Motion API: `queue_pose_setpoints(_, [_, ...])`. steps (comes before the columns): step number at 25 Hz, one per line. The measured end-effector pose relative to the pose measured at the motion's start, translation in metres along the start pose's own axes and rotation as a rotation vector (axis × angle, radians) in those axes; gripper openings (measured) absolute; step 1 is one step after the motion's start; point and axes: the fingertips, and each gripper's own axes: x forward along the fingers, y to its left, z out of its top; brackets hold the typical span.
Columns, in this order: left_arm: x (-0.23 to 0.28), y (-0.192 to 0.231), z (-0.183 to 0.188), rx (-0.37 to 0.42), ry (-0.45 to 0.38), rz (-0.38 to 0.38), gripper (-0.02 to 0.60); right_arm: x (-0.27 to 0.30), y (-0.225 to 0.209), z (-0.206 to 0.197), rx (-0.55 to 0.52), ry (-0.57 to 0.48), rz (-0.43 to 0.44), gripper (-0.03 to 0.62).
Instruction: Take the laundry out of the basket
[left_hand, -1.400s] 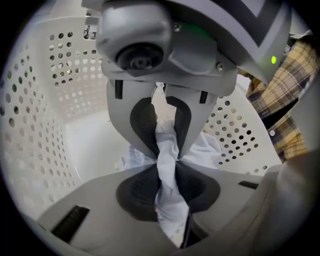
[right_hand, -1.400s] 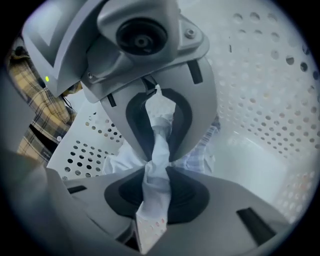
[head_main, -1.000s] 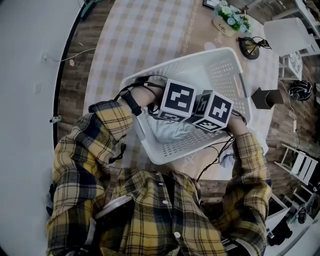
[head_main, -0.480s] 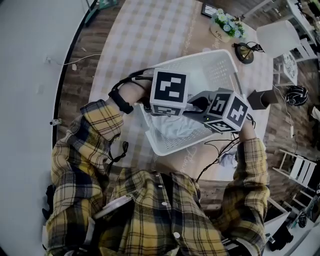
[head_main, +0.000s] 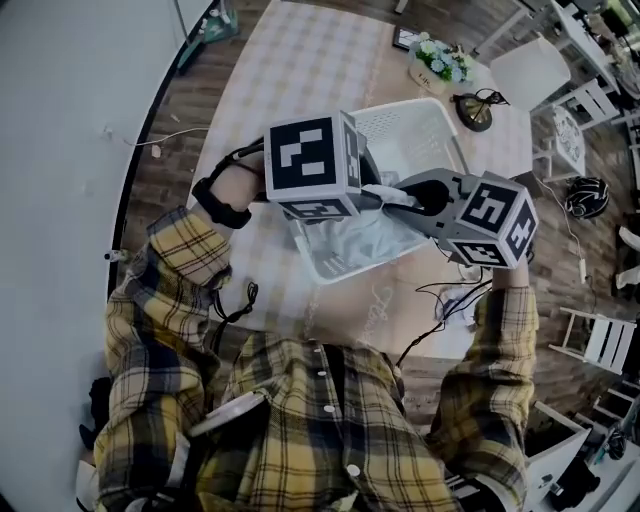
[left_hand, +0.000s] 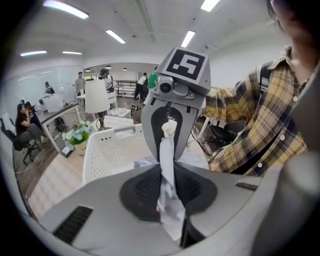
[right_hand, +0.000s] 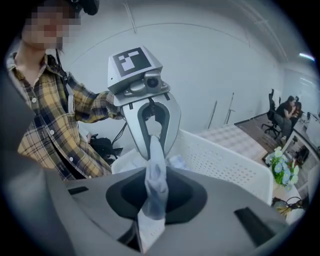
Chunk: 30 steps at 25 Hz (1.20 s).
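Pale grey cloth (head_main: 365, 245), that's the laundry, and both grippers have it! The left gripper (left_hand: 167, 186) has its jaws nipped almost together on a bunched fold, the fabric squeezed thin between the dark pads. Same story on the right gripper (right_hand: 155, 192): jaws nearly closed, a twisted rope of the same cloth clamped between them. Look from above and the two grippers meet nose to nose over the white basket (head_main: 425, 112), marker cubes tilted outward, both pointing down at a slant. The pinched edge is held up between the tips, and the rest of the cloth drapes down into the near end of the basket. The far end of the basket shows bare perforated plastic. It sits on the checked worktop (head_main: 290, 70), with a little pot of flowers (head_main: 440, 58) just beyond its far rim.
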Motion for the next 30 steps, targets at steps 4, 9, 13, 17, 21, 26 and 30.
queue_pose_setpoints(4, [-0.006, -0.014, 0.032, 0.020, -0.036, 0.065, 0.063, -0.033, 0.013, 0.002, -0.025, -0.039, -0.052, 0.091])
queue_pose_setpoints(9, [0.001, -0.038, 0.078, 0.072, -0.048, 0.107, 0.061, -0.078, 0.032, -0.009, -0.053, -0.070, -0.103, 0.091])
queue_pose_setpoints(13, [0.013, -0.055, 0.120, 0.106, -0.069, 0.123, 0.060, -0.118, 0.046, -0.021, -0.066, -0.101, -0.152, 0.089])
queue_pose_setpoints(17, [0.034, -0.073, 0.162, 0.152, -0.070, 0.143, 0.060, -0.160, 0.059, -0.047, -0.062, -0.127, -0.213, 0.089])
queue_pose_setpoints(21, [0.060, -0.090, 0.201, 0.181, -0.055, 0.146, 0.060, -0.205, 0.071, -0.077, -0.052, -0.151, -0.262, 0.089])
queue_pose_setpoints(26, [0.097, -0.111, 0.255, 0.233, -0.079, 0.141, 0.060, -0.251, 0.084, -0.120, -0.033, -0.165, -0.314, 0.089])
queue_pose_setpoints(30, [0.130, -0.130, 0.285, 0.248, -0.057, 0.131, 0.060, -0.283, 0.098, -0.155, -0.019, -0.171, -0.342, 0.089])
